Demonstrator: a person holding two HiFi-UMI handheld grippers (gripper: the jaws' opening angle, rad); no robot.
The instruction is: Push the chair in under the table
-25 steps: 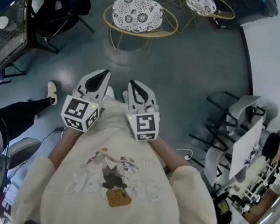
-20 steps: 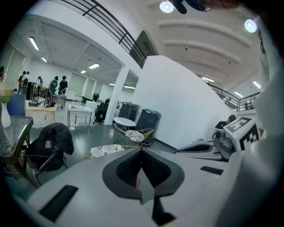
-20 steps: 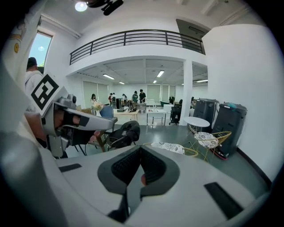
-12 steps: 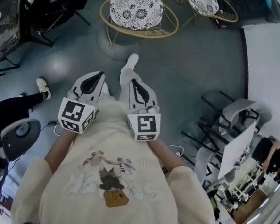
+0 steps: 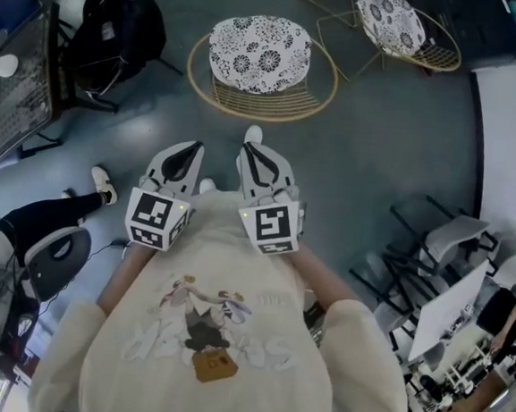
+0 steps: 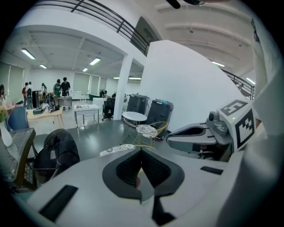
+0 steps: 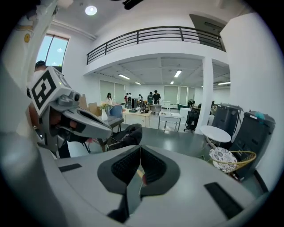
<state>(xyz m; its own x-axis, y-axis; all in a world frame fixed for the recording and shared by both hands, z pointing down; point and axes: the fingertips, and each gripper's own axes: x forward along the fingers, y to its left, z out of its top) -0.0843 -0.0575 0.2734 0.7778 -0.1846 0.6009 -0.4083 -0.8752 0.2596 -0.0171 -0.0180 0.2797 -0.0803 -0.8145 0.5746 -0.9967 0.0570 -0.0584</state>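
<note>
The grey floor lies wide open here. The gold wire chair with the patterned cushion stands out on it with no table over it, and I take it for the one to be pushed in. It sits straight ahead of the person, near but not touched. A second chair like it sits further off, and in the left gripper view a round white table stands beyond that one. The left gripper and right gripper are held side by side at waist height, angled down towards the seat. Both claws are pinched together on nothing, which I judge suits shoving a frame rather than grasping it.
</note>
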